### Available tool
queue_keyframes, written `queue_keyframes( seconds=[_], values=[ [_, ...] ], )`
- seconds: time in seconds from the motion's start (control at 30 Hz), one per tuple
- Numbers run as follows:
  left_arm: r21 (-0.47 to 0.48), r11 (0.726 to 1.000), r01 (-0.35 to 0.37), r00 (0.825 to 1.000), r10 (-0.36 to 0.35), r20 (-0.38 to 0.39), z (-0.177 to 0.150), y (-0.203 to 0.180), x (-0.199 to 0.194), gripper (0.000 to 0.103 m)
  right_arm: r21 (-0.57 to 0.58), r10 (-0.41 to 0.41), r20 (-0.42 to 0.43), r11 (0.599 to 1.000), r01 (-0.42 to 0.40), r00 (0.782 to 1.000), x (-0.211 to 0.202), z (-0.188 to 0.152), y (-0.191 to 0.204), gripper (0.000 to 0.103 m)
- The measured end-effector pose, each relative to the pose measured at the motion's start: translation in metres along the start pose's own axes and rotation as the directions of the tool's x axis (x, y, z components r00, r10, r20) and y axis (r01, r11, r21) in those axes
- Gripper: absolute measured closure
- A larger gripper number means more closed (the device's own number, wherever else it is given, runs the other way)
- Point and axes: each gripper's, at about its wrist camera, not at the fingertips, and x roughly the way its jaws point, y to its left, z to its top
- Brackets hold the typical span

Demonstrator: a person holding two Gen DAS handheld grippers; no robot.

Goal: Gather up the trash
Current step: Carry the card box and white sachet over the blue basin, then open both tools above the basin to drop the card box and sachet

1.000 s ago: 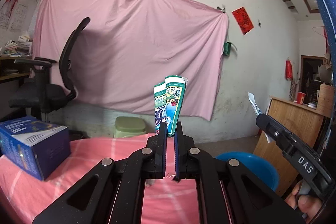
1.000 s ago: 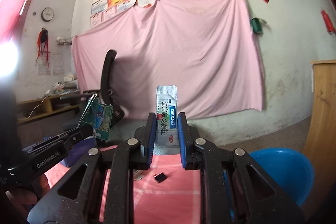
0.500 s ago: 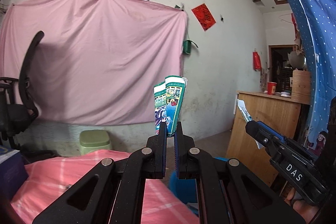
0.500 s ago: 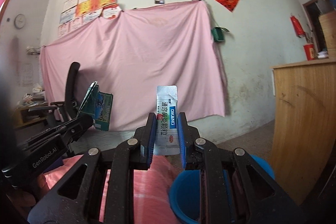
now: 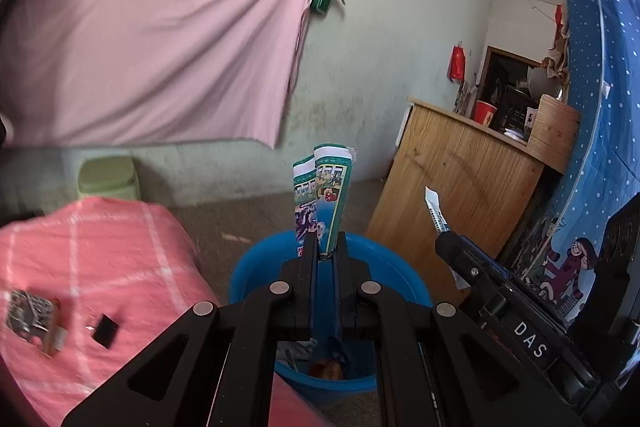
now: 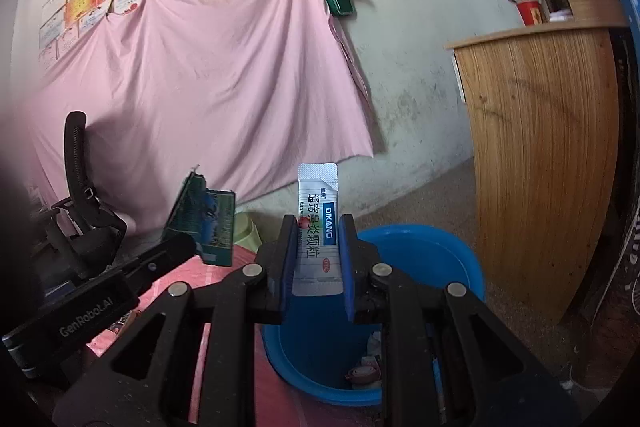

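Two table scraps [image 5: 30, 317], left-view only

Two grippers: the left gripper [image 5: 325, 259] pinches one green carton [image 5: 323, 203], the right gripper [image 6: 318, 247] pinches one white sachet [image 6: 318, 227]. One blue bucket [image 6: 452, 247] stands on the floor, with a few scraps inside, too unclear to count. Two small items lie on the one pink table [image 5: 100, 251]: a black square [image 5: 105, 330] and a printed packet [image 5: 32, 319]. One green stool [image 5: 107, 178]. One wooden counter [image 6: 540, 155]. One office chair [image 6: 80, 187].
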Motion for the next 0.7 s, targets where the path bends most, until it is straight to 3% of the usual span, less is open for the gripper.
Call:
queue_keyframes(
  seconds=[0.33,0.43,0.5,0.7],
  values=[
    [-0.155,0.988,0.019,0.99,-0.04,-0.134,0.001,0.025,0.033,0.097,0.033,-0.024,-0.11,0.999,0.028,0.994,0.028,-0.013,-0.015,0.065],
    [-0.155,0.988,0.001,0.987,-0.026,-0.161,-0.001,0.027,0.037,0.088,0.034,-0.033,-0.136,0.999,0.038,0.99,0.035,-0.017,-0.018,0.064],
    [-0.162,0.987,0.0,0.987,-0.026,-0.16,-0.002,0.029,0.037,0.074,0.039,-0.037,-0.146,0.998,0.043,0.989,0.036,-0.018,-0.02,0.064],
    [-0.163,0.986,-0.023,0.99,0.0,-0.143,-0.002,0.033,0.032,0.072,0.052,-0.04,-0.135,0.998,0.047,0.99,0.034,-0.017,-0.023,0.058]
  ],
)
